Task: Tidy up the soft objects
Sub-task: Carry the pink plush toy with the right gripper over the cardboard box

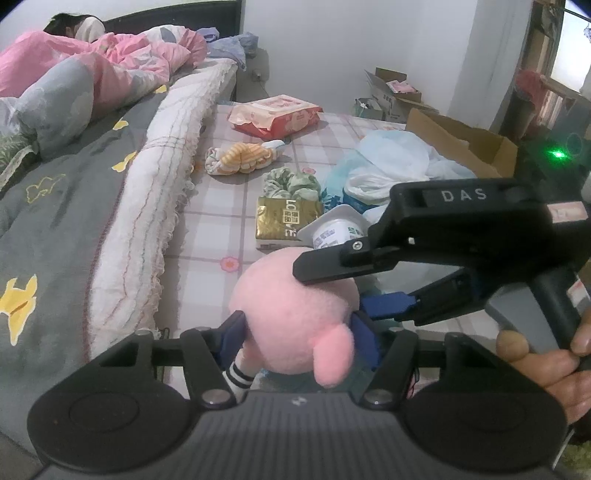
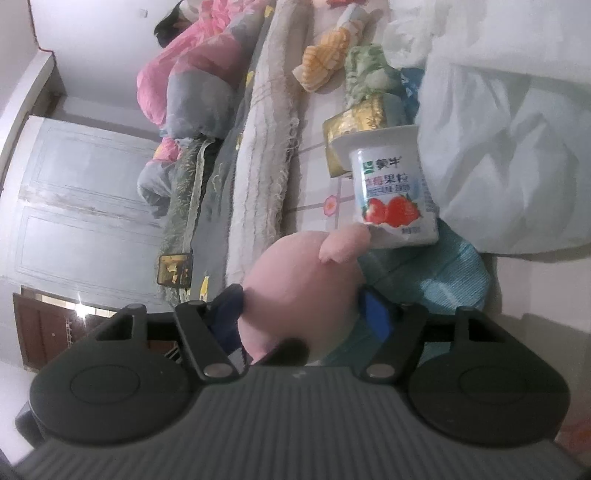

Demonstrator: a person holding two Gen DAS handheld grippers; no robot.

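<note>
A round pink plush toy with a small ear and a striped leg sits between the blue pads of my left gripper, which is shut on it. My right gripper reaches in from the right, its top finger over the toy and its blue pad against the toy's side. In the right wrist view the same plush toy fills my right gripper, pressed by both pads. Behind it lie a yellow striped cloth bundle and a green scrunchie on the checked sheet.
A strawberry yogurt cup and a gold packet lie just past the toy. A wipes pack, plastic bags and a cardboard box sit farther back. A person lies under a pink quilt on the left.
</note>
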